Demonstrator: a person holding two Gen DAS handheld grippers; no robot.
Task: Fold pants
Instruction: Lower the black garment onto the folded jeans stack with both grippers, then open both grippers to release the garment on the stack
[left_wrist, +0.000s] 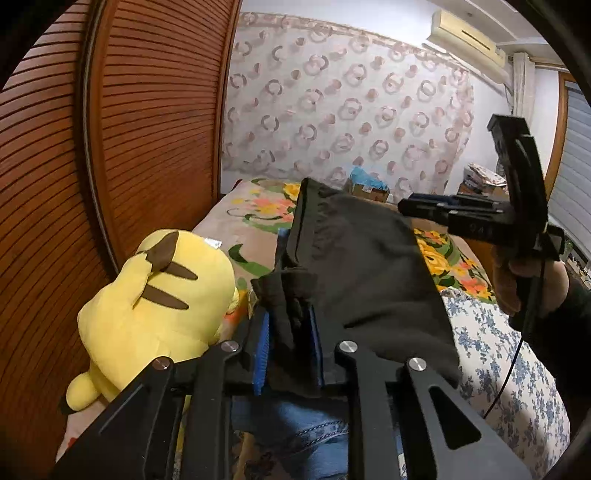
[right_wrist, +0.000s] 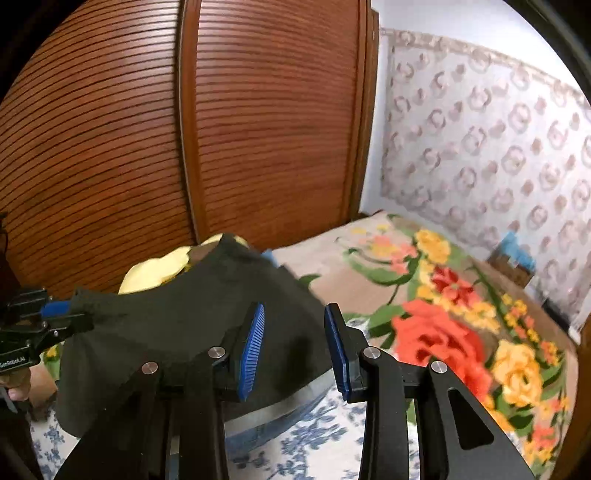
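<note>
Honestly a lot is covered up here. The black pants (left_wrist: 362, 266) drape right over the left tool (left_wrist: 286, 332), so its fingertips are buried in cloth and you can't see how much is pinched. Under the pants there's a bit of denim (left_wrist: 306, 435), mostly hidden, no idea what garment it is. From the right side, the pants block nearly all of the yellow plush toy (right_wrist: 162, 273). The floral blanket (right_wrist: 461, 332) beside the pants is smeared with blur. The cardboard box (left_wrist: 369, 190) behind the pants is too small to read.

Partial white lettering "GenRobot.AI" on the left hand-held gripper (right_wrist: 55, 314) body, first letters clipped
</note>
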